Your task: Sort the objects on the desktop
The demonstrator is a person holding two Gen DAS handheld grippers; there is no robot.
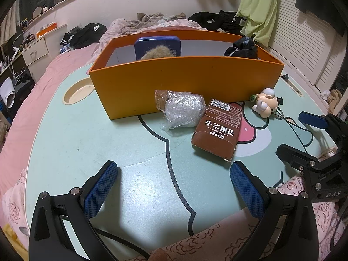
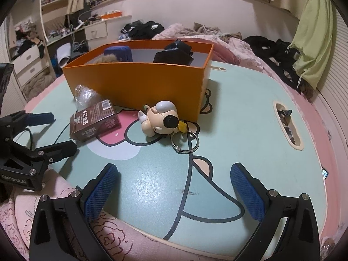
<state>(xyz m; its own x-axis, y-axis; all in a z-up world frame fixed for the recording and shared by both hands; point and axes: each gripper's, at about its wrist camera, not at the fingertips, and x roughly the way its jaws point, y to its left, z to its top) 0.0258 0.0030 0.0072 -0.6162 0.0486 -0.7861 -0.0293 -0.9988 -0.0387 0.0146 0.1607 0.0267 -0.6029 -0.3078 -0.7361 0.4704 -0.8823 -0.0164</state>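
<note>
An orange box (image 1: 184,82) (image 2: 139,84) stands on the mint cartoon table (image 1: 108,143) (image 2: 250,134); inside it are a blue case (image 1: 157,45), a tan fluffy thing (image 1: 157,53) and a black bundle (image 1: 241,47). In front of it lie a crumpled clear plastic bag (image 1: 184,108) (image 2: 86,95), a brown card box (image 1: 219,128) (image 2: 95,119) and a pig figurine keychain (image 1: 268,105) (image 2: 161,117) with a metal ring (image 2: 184,143). My left gripper (image 1: 174,184) is open and empty at the table's near edge. My right gripper (image 2: 174,187) is open and empty; it also shows in the left wrist view (image 1: 302,134).
The table sits on a bed with pink bedding (image 1: 32,100). It has a round cup recess (image 1: 77,92) at its left and a slot with wrappers (image 2: 288,126) at its right. Clothes (image 2: 278,52) lie on the bed behind. Drawers (image 2: 28,61) stand at the left.
</note>
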